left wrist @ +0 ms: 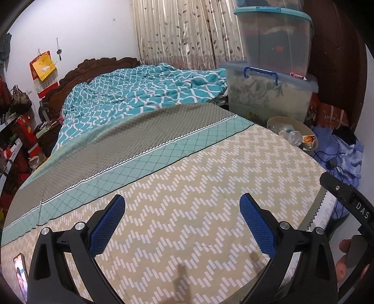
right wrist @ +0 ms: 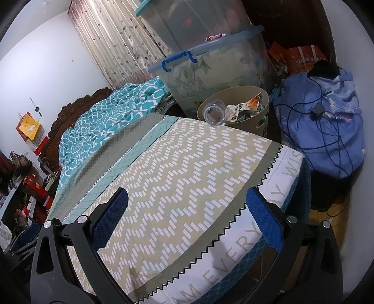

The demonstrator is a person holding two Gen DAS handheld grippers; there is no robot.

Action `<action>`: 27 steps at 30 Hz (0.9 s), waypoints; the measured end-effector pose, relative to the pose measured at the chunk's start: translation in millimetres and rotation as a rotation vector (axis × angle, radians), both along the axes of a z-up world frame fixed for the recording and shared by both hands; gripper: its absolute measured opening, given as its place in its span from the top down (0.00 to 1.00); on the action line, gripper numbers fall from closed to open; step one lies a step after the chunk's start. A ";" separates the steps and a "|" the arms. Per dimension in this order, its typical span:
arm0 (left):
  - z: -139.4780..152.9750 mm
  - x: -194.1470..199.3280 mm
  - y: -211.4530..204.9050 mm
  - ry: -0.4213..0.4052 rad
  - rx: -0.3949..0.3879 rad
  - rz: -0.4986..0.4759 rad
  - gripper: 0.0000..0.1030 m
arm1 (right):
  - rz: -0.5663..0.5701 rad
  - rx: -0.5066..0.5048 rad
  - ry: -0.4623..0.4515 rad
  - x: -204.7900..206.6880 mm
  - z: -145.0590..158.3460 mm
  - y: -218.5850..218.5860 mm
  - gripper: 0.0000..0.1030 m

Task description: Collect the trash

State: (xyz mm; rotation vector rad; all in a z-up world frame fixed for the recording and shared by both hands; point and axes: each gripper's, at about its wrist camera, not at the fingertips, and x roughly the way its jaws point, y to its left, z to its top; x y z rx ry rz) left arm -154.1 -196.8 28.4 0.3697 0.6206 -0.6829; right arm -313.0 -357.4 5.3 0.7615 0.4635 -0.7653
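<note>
Phone (left wrist: 20, 276) — left view only — trash bin (right wrist: 261, 93) clearer on right.

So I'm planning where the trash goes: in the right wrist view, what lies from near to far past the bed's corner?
Hand-held gripper → patterned bed sheet → beige waste bin holding a clear bottle and wrappers → blue-lidded storage box → teal-lidded box stacked on it.

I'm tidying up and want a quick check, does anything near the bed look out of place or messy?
The tan trash bin beside the bed looks overfull: a clear plastic bottle lies tipped over its rim and a snack wrapper sticks up. A blue cable sprawls tangled over the blue bag. Both grippers are open and empty.
</note>
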 end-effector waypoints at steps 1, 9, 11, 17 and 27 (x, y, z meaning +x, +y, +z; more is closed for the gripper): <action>0.3 -0.1 0.1 0.002 -0.003 -0.001 0.08 | 0.000 -0.002 0.000 -0.2 0.5 0.0 0.03; 1.0 -6.5 -4.7 -0.020 0.000 -0.008 0.08 | -0.013 -0.030 -0.013 -2.0 6.8 2.2 0.03; 2.1 -9.9 -5.5 -0.035 0.002 -0.005 0.08 | -0.013 -0.052 -0.020 -2.7 10.4 4.5 0.03; 4.5 -14.5 -5.4 -0.047 -0.004 -0.008 0.08 | -0.026 -0.059 -0.026 -5.6 12.5 3.2 0.03; 2.5 -19.4 -8.1 -0.041 0.010 -0.037 0.08 | -0.026 -0.057 -0.026 -5.9 10.8 1.4 0.03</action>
